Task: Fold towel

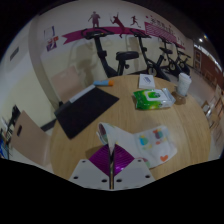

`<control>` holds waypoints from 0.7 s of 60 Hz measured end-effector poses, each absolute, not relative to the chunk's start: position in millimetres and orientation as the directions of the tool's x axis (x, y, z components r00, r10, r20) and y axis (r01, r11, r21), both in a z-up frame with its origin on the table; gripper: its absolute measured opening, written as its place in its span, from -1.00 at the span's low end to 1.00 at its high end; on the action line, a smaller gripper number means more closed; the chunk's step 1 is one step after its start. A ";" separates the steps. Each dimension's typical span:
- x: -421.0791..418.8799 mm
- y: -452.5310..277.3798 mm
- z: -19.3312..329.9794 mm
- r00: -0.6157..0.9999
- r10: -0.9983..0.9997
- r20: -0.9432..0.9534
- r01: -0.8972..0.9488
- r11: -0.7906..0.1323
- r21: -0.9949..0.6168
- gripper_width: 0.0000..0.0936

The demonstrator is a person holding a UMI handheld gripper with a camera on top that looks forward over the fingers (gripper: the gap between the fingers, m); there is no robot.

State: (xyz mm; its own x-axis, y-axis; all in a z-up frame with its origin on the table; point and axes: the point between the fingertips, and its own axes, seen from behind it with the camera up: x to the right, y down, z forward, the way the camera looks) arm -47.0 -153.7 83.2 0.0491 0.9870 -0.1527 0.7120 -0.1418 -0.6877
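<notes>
A white towel [156,143] with small coloured prints lies bunched on the wooden table [125,118], just ahead of my fingers and to their right. A pale strip of its edge [103,134] rises from between the fingertips. My gripper [110,157] is low over the table with its purple pads [98,160] pressed together on that edge. The cloth between the pads is hidden.
A black mat [86,110] lies on the table ahead to the left. A green and white packet [152,98] and a white cup [184,86] stand farther ahead to the right. Exercise bikes [126,55] line the back wall. A chair [26,132] is at the left.
</notes>
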 end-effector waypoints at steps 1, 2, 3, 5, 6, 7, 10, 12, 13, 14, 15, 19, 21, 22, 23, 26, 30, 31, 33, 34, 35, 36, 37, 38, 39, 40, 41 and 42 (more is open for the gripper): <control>-51.9 -155.1 86.1 0.059 0.985 -0.161 0.707 -0.155 -0.690 -0.95; -53.5 -150.8 93.1 0.061 0.982 -0.178 0.702 -0.169 -0.691 -0.95; -54.7 -146.8 99.1 0.066 0.980 -0.187 0.698 -0.179 -0.694 -0.95; -57.4 -136.8 108.0 0.073 0.978 -0.198 0.692 -0.192 -0.696 -0.95; -58.8 -131.1 111.5 0.078 0.976 -0.202 0.690 -0.199 -0.696 -0.94; -60.0 -125.0 114.8 0.083 0.975 -0.207 0.687 -0.207 -0.697 -0.94; -65.1 -106.7 119.3 0.105 0.970 -0.218 0.678 -0.230 -0.698 -0.95; -65.8 -90.0 118.8 0.119 0.969 -0.216 0.679 -0.238 -0.695 -0.95; -65.7 -81.2 117.1 0.127 0.969 -0.213 0.680 -0.241 -0.692 -0.95; -65.7 -72.9 115.1 0.135 0.968 -0.210 0.682 -0.245 -0.689 -0.95; -62.1 -67.0 112.9 0.144 0.967 -0.208 0.682 -0.250 -0.688 -0.95; -67.2 -39.6 95.2 0.166 0.964 -0.209 0.693 -0.265 -0.671 -0.94; -67.4 -28.3 82.9 0.176 0.961 -0.213 0.703 -0.275 -0.656 -0.94; -67.6 -23.2 76.6 0.181 0.960 -0.215 0.707 -0.278 -0.650 -0.94; -62.0 -17.8 72.2 0.183 0.959 -0.215 0.710 -0.280 -0.647 -0.94; -65.7 -2.5 50.2 0.187 0.963 -0.193 0.722 -0.268 -0.638 -0.94; -66.5 13.7 23.3 0.179 0.971 -0.157 0.740 -0.238 -0.629 -0.92; -67.1 15.8 18.3 0.174 0.973 -0.153 0.742 -0.231 -0.630 -0.91; -63.0 19.5 10.2 0.160 0.977 -0.144 0.748 -0.215 -0.628 -0.81; -62.9 19.7 7.2 0.153 0.978 -0.141 0.752 -0.208 -0.626 -0.69; -62.7 19.9 5.5 0.147 0.979 -0.142 0.753 -0.204 -0.625 -0.64; -62.6 19.4 5.6 0.141 0.979 -0.147 0.752 -0.202 -0.628 -0.45; -62.9 18.6 6.7 0.134 0.979 -0.152 0.748 -0.200 -0.633 -0.25; -62.7 20.1 9.2 0.127 0.980 -0.154 0.746 -0.196 -0.636 -0.06; -61.7 21.5 11.3 0.124 0.981 -0.149 0.744 -0.191 -0.640 0.13; -58.3 22.5 15.4 0.121 0.983 -0.140 0.742 -0.183 -0.645 0.32; -56.8 24.4 19.6 0.114 0.985 -0.129 0.738 -0.171 -0.653 0.51; -55.3 26.5 24.9 0.107 0.988 -0.116 0.732 -0.157 -0.663 0.70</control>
State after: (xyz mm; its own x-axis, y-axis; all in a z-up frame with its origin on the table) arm -55.3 26.5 24.9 0.1066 0.9876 -0.1156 0.7323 -0.1566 -0.6628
